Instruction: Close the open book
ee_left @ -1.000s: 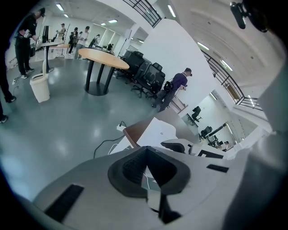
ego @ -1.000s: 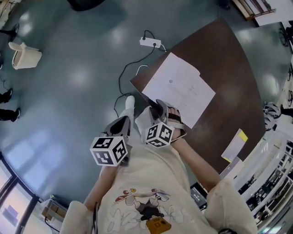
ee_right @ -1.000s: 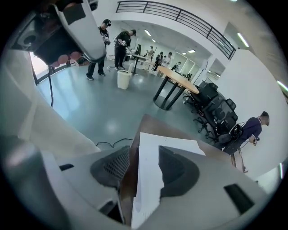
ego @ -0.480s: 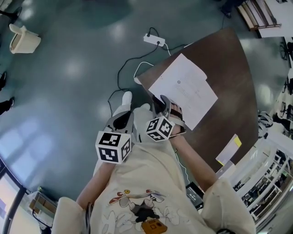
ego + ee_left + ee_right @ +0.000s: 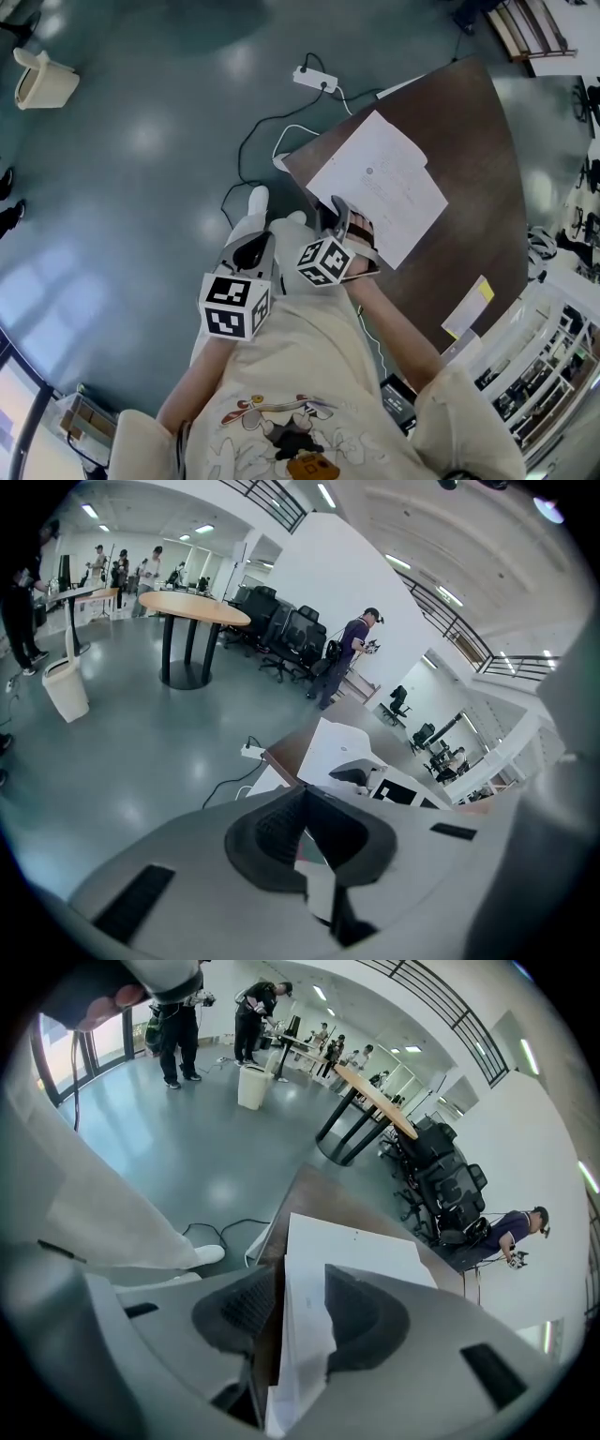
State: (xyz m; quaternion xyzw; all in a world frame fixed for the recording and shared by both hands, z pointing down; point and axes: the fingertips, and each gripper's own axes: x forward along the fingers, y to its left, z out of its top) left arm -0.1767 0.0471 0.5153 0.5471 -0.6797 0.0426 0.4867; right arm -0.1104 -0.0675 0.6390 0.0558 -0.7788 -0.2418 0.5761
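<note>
Bare brown tabletop (image 5: 478, 187) lies open right of and beyond the open book (image 5: 380, 183); on the floor (image 5: 141, 187) at left, a power strip (image 5: 313, 81) and cable (image 5: 246, 142) trail.

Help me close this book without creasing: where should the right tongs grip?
Probably the raised near page edge of the book, approached from the table's near side: that edge curls up between the right tongs, whose jaws have just been closing but don't yet pinch it.

Book (image 5: 380, 178) on the table (image 5: 469, 122) corner.
My right gripper (image 5: 337, 214) straddles its near edge; left gripper (image 5: 251, 249) beside it, over floor (image 5: 141, 187).
</note>
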